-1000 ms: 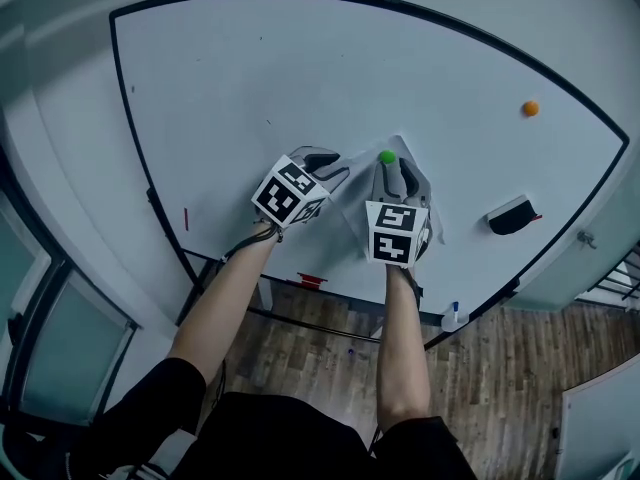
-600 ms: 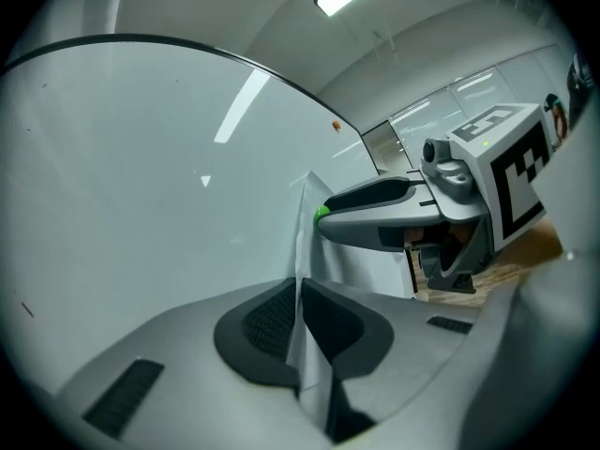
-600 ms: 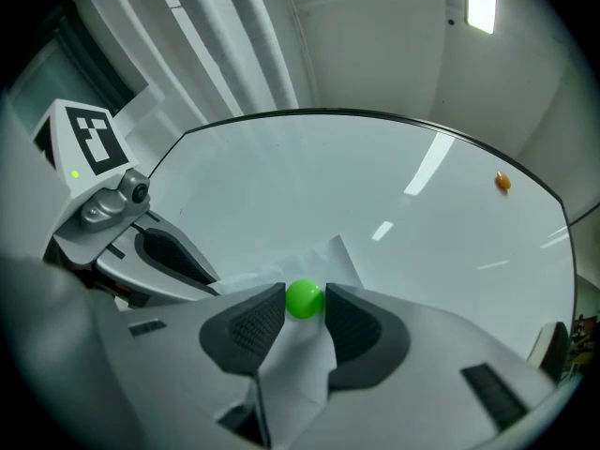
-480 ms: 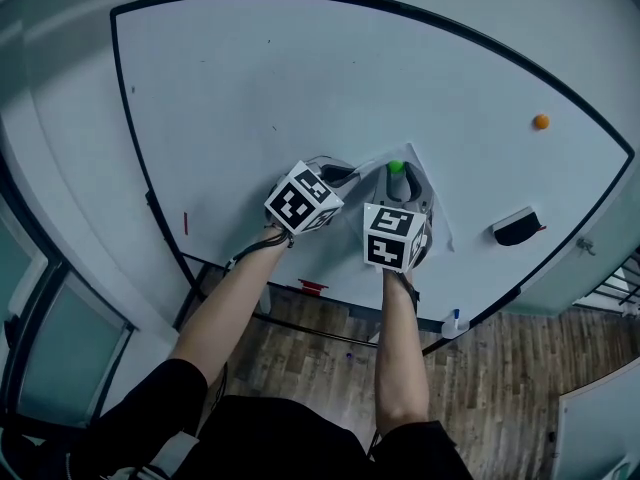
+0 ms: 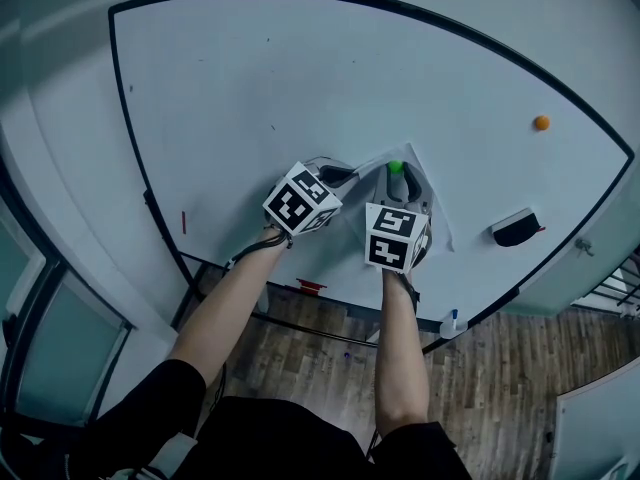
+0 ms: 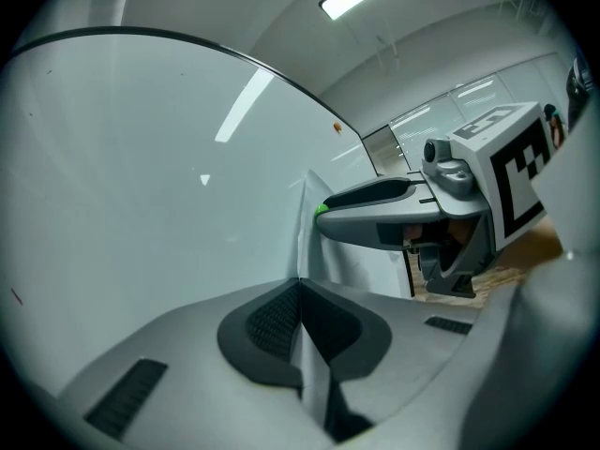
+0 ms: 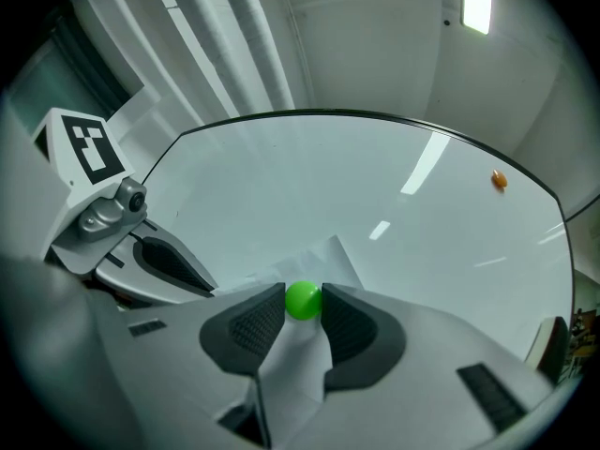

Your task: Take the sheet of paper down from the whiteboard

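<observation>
A white sheet of paper (image 5: pixel 428 211) hangs on the whiteboard (image 5: pixel 250 98), pinned at its top by a round green magnet (image 5: pixel 396 167). My right gripper (image 5: pixel 397 176) is shut on that green magnet (image 7: pixel 302 300), one pad against each side, with the paper (image 7: pixel 298 368) running down between the fingers. My left gripper (image 5: pixel 346 175) is just to the left and shut on the sheet's left edge (image 6: pixel 302 340), which stands a little off the board. The left gripper view also shows the right gripper (image 6: pixel 375 209) and the magnet (image 6: pixel 322 210).
An orange magnet (image 5: pixel 541 123) sticks to the board at the upper right. A black eraser (image 5: pixel 515 220) sits lower right of the paper. A red marker (image 5: pixel 183 222) clings near the board's left rim. The board's tray holds a red item (image 5: pixel 311 284) and a blue-capped bottle (image 5: pixel 453 320).
The left gripper has shifted slightly right, up to the paper's left edge. The right gripper stays on the green magnet. Nothing has moved in the last half second.
</observation>
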The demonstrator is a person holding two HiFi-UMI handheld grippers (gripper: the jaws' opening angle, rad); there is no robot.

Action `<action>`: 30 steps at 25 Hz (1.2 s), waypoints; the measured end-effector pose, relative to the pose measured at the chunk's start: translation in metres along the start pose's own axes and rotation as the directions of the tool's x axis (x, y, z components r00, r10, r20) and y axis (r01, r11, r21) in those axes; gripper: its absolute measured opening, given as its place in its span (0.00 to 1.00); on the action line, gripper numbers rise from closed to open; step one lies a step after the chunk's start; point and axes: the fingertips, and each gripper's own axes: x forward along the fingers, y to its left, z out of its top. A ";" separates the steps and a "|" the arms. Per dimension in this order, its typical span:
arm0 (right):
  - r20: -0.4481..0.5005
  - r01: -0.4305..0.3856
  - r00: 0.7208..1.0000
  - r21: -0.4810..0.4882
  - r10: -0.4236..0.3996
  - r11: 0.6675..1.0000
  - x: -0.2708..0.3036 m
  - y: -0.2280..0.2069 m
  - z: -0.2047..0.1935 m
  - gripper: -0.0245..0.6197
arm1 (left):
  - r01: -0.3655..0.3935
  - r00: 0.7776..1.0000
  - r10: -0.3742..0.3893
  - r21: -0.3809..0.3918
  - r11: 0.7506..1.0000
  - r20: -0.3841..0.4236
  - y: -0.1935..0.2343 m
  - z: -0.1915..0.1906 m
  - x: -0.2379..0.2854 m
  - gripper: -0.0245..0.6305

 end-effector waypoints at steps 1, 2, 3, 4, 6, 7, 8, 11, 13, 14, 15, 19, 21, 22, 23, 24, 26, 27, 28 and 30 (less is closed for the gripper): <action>-0.001 0.000 1.000 0.003 0.000 1.000 0.000 0.000 -0.001 0.24 | -0.001 1.000 0.001 0.000 1.000 -0.001 0.000 0.000 0.000 0.07; -0.003 -0.001 1.000 0.010 0.001 1.000 0.000 0.000 -0.001 0.24 | -0.003 1.000 0.003 0.000 1.000 -0.003 0.000 0.000 0.000 0.07; -0.003 -0.002 1.000 0.017 0.002 1.000 0.000 0.000 -0.002 0.24 | -0.004 1.000 0.004 -0.002 1.000 -0.003 0.000 0.000 0.000 0.07; -0.002 -0.003 1.000 0.019 0.004 1.000 0.000 0.000 -0.002 0.24 | -0.005 1.000 0.005 -0.004 1.000 -0.003 0.000 0.000 0.001 0.07; 0.002 -0.009 1.000 0.011 0.009 1.000 0.000 -0.001 0.000 0.24 | -0.006 1.000 0.006 -0.011 1.000 0.000 0.000 0.000 0.001 0.07; 0.004 -0.013 1.000 0.008 0.013 1.000 0.000 -0.001 0.000 0.24 | -0.007 1.000 0.007 -0.016 1.000 0.000 0.001 0.000 0.000 0.07; 0.005 -0.016 1.000 0.007 0.016 1.000 0.000 -0.001 -0.001 0.24 | -0.006 1.000 0.006 -0.020 1.000 0.000 0.001 0.000 0.000 0.07; 0.010 -0.018 1.000 0.008 0.018 1.000 0.000 0.000 -0.001 0.24 | -0.002 1.000 0.002 -0.030 1.000 -0.001 0.001 0.000 0.000 0.07; 0.011 -0.016 1.000 0.008 0.016 1.000 0.000 0.000 0.000 0.24 | 0.001 1.000 -0.001 -0.034 0.999 -0.001 0.000 0.000 0.000 0.07; 0.011 -0.015 1.000 0.009 0.015 1.000 0.000 -0.001 0.000 0.24 | 0.002 1.000 -0.002 -0.035 0.999 -0.001 0.001 0.000 0.000 0.07; 0.010 -0.015 1.000 0.010 0.015 1.000 0.000 -0.001 0.000 0.24 | 0.002 1.000 -0.002 -0.037 0.999 -0.001 0.001 0.000 0.000 0.07; 0.005 -0.016 1.000 0.030 0.016 0.999 -0.001 0.000 -0.002 0.24 | -0.001 1.000 0.001 -0.044 0.999 0.001 0.001 0.000 -0.001 0.07; 0.006 -0.018 1.000 0.026 0.017 1.000 -0.001 0.000 -0.001 0.24 | 0.000 1.000 0.000 -0.048 0.999 0.002 0.001 0.000 -0.002 0.07; 0.006 -0.018 1.000 0.023 0.018 1.000 -0.001 0.000 -0.001 0.24 | 0.000 1.000 0.000 -0.049 0.999 0.003 0.001 0.000 -0.001 0.07; 0.006 -0.018 1.000 0.020 0.018 1.000 0.000 0.000 -0.001 0.24 | 0.000 1.000 0.000 -0.050 0.999 0.003 0.002 0.000 -0.001 0.07; 0.005 -0.019 1.000 0.019 0.018 1.000 0.000 -0.001 -0.001 0.24 | -0.001 1.000 0.001 -0.049 0.999 0.003 0.002 0.001 -0.001 0.07; 0.007 -0.018 1.000 0.021 0.018 1.000 -0.001 -0.001 -0.001 0.24 | -0.004 1.000 0.004 -0.047 0.999 0.004 0.002 0.001 -0.001 0.07; 0.008 -0.017 1.000 0.018 0.017 1.000 -0.001 -0.001 -0.001 0.24 | -0.007 1.000 0.007 -0.046 0.999 0.004 0.002 0.002 -0.001 0.07; 0.009 -0.016 1.000 0.014 0.016 1.000 -0.001 -0.002 -0.001 0.24 | -0.010 1.000 0.010 -0.047 0.999 0.005 0.001 0.002 -0.002 0.07; 0.009 -0.015 1.000 0.009 0.015 1.000 -0.002 -0.001 0.000 0.24 | -0.014 1.000 0.014 -0.052 0.999 0.007 0.001 0.002 -0.002 0.07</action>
